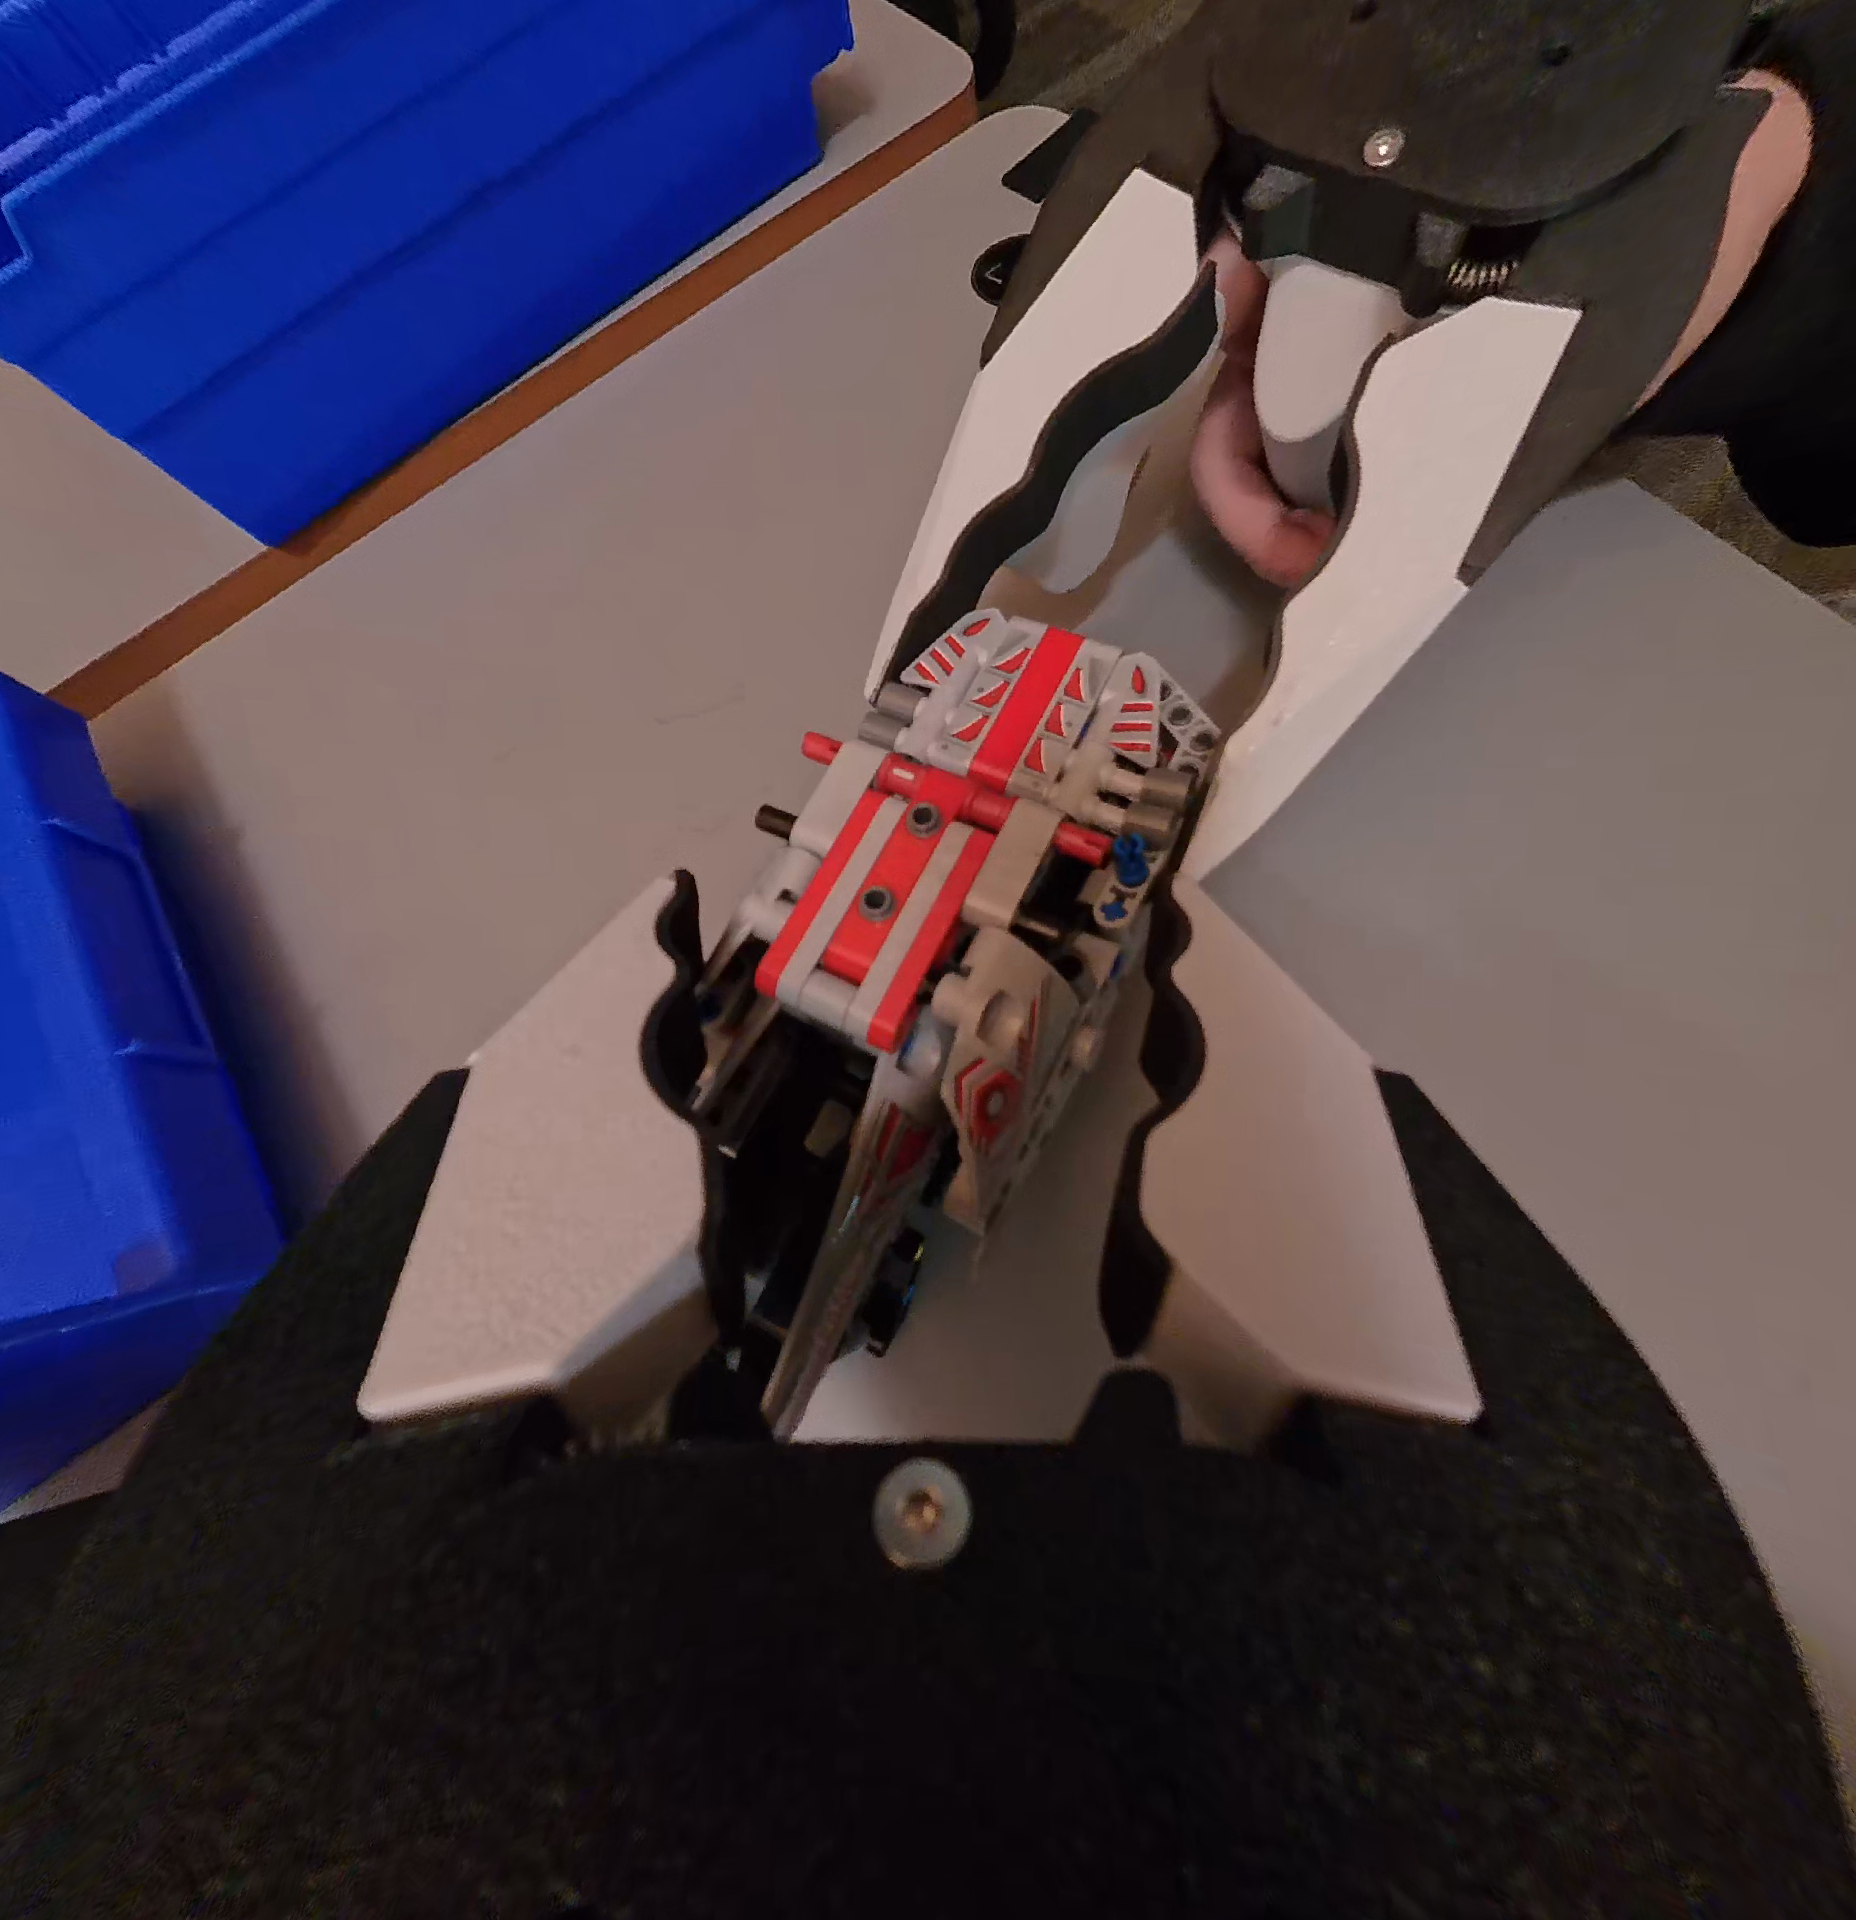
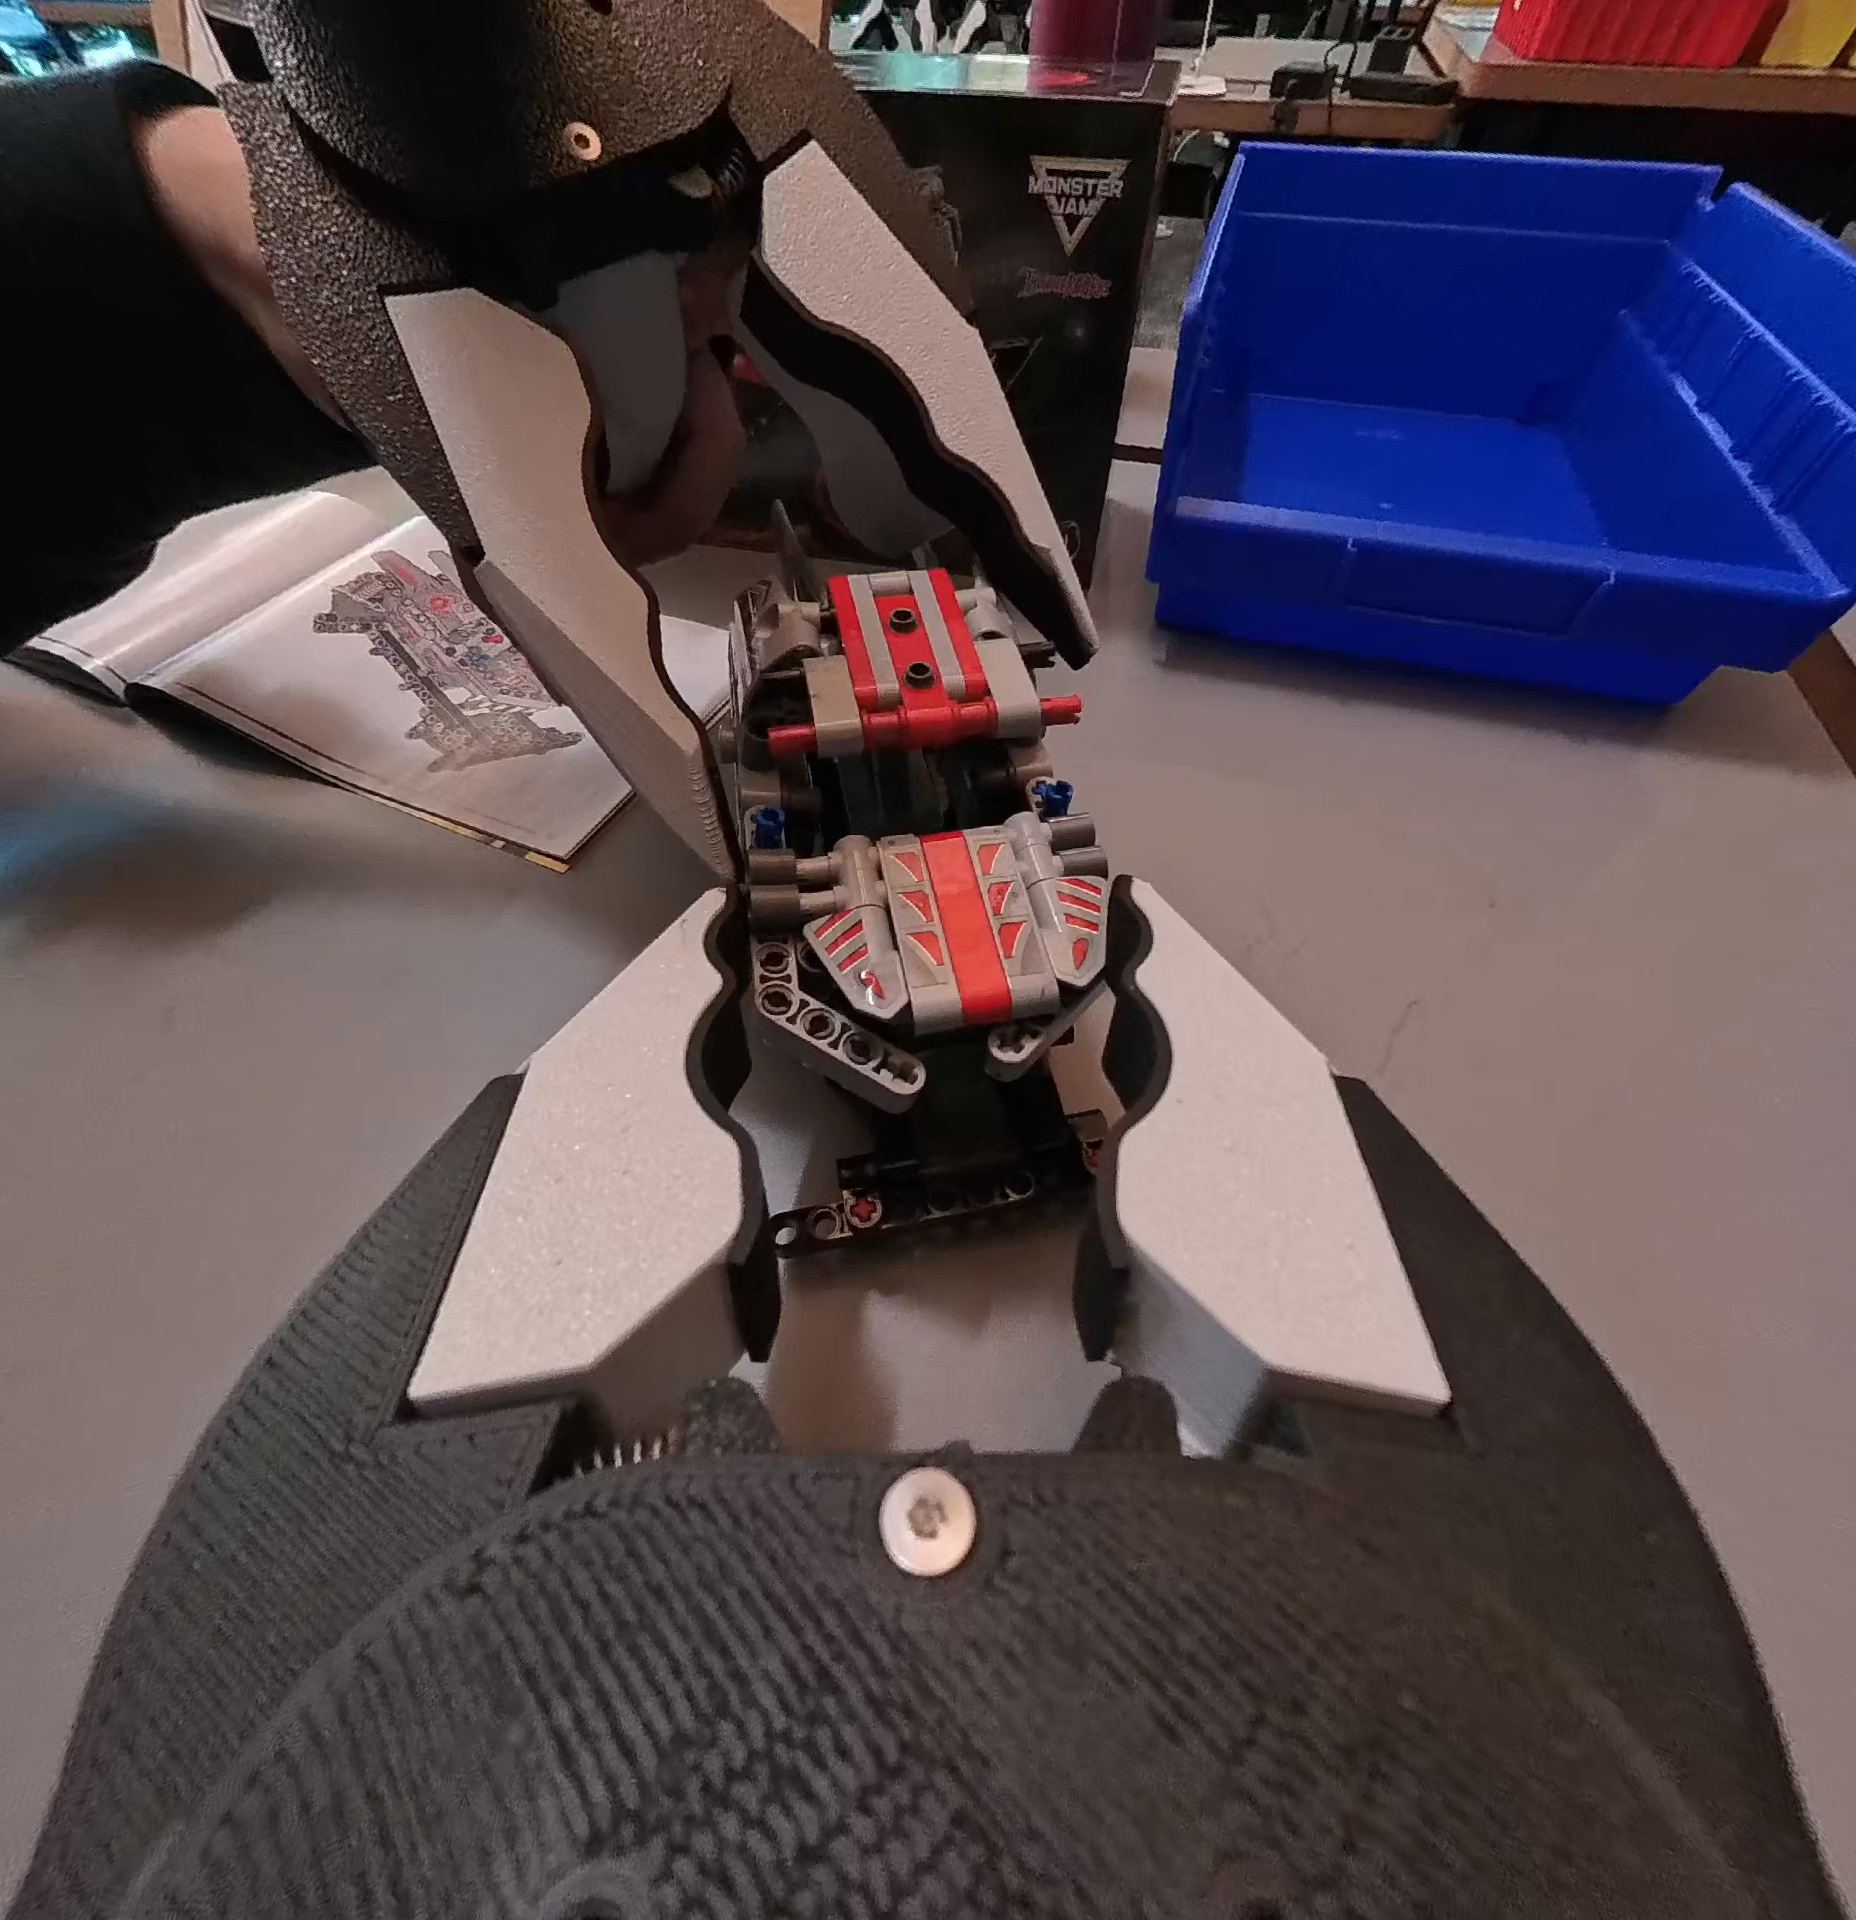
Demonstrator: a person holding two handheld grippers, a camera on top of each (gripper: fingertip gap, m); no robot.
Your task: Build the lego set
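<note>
Mostly built, judging by the body. Largest first: grey desk (image 2: 1526, 987) carries everything. Blue bin (image 2: 1475, 436) sits at the far right in the right wrist view and looks empty inside, so I'd guess few or no loose parts remain there; two more bins (image 1: 280, 260) show in the left wrist view, their contents hidden. Dark box (image 2: 1049, 312) stands behind the work, and the open manual (image 2: 384, 675) lies to the left.

Model (image 2: 924, 914) sits mid-desk, held from both ends. Left gripper (image 1: 924, 1039) has its jaws clamped on the rear half, with the black pads against the sides. Right gripper (image 2: 919, 997) has its jaws around the front half; the pads look to be touching the grey beams, so I read it as gripping, not hovering.

Done: black chassis, red and grey striped hood (image 2: 955, 935) and striped roof panel (image 2: 908, 655) fitted. Red axle (image 2: 924, 727) pokes out on both sides.

Left: no wheels visible. Cabin middle is open between hood and roof, and blue pins (image 2: 1054, 798) stand bare, so panels likely follow.
</note>
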